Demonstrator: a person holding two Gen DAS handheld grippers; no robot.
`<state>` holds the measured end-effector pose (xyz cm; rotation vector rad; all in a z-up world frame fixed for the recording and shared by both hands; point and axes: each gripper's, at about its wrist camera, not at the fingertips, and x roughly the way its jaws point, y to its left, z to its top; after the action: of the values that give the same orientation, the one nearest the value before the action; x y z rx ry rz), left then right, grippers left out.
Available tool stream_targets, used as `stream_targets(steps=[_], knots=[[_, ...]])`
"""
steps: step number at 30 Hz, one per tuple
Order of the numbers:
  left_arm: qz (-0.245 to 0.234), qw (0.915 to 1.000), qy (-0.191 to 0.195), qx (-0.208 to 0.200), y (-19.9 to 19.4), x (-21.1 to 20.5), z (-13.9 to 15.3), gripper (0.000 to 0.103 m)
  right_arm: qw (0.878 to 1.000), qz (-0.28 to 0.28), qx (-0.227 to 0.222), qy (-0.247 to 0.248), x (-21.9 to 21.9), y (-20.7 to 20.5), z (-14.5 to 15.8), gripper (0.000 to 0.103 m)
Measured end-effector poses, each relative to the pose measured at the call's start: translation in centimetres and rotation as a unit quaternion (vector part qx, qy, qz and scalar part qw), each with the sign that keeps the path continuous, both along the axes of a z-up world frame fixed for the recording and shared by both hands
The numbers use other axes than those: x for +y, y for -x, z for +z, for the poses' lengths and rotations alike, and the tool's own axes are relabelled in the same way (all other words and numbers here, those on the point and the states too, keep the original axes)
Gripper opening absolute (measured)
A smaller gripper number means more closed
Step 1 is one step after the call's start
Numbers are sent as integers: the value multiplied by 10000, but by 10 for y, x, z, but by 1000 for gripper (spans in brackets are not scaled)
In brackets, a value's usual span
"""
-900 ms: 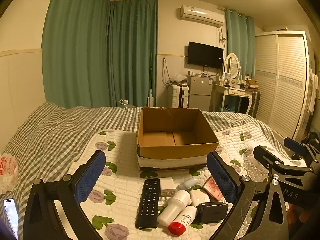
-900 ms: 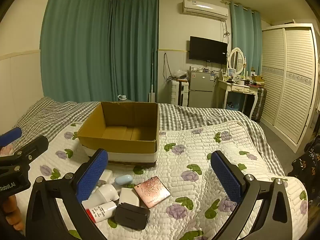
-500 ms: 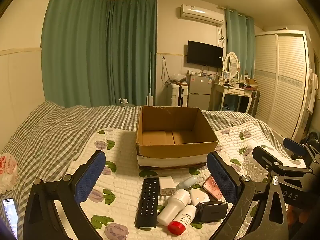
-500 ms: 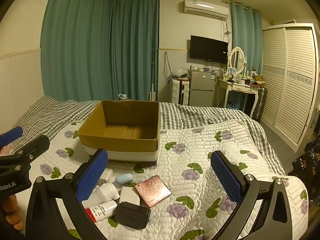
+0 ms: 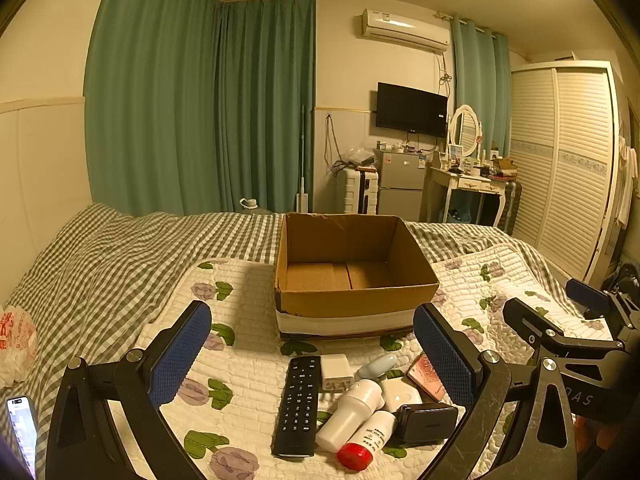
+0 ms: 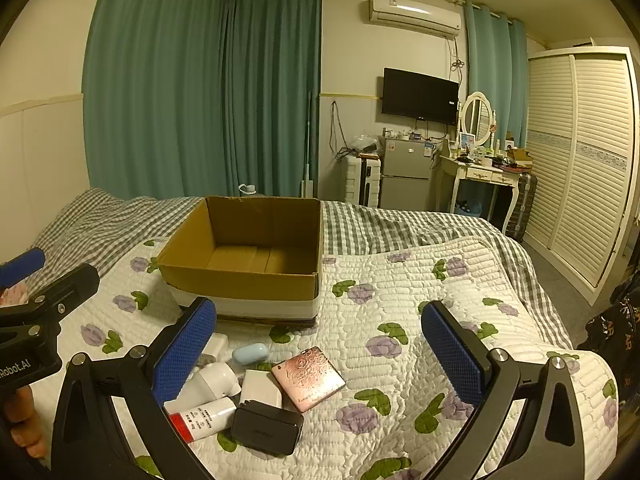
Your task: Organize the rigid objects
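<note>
An open, empty cardboard box stands on the quilted bed. In front of it lies a cluster: a black remote, a white plug adapter, a pale blue case, a white bottle, a red-capped tube, a black charger, a white box and a pink compact. My left gripper is open and empty above the cluster. My right gripper is open and empty over the compact.
A phone and a white plastic bag lie at the bed's left edge. A checked blanket covers the far bed. A fridge, dresser and wardrobe stand beyond the bed.
Both views have shifted only slightly; the box and objects sit a touch lower in frame. Both grippers stay open and nothing has been picked up.
</note>
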<state>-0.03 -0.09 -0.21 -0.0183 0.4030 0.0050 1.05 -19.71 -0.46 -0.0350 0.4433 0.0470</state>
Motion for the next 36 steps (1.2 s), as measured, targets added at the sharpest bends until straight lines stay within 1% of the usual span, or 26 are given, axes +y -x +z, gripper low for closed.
stream_targets(steps=[17, 36], knots=[[-6, 10000, 5, 5, 0, 1, 0, 103, 10000, 42, 48, 33, 2, -1, 2, 103], [-3, 10000, 11, 14, -1, 1, -1, 103, 9999, 49, 91, 31, 3, 0, -3, 103]])
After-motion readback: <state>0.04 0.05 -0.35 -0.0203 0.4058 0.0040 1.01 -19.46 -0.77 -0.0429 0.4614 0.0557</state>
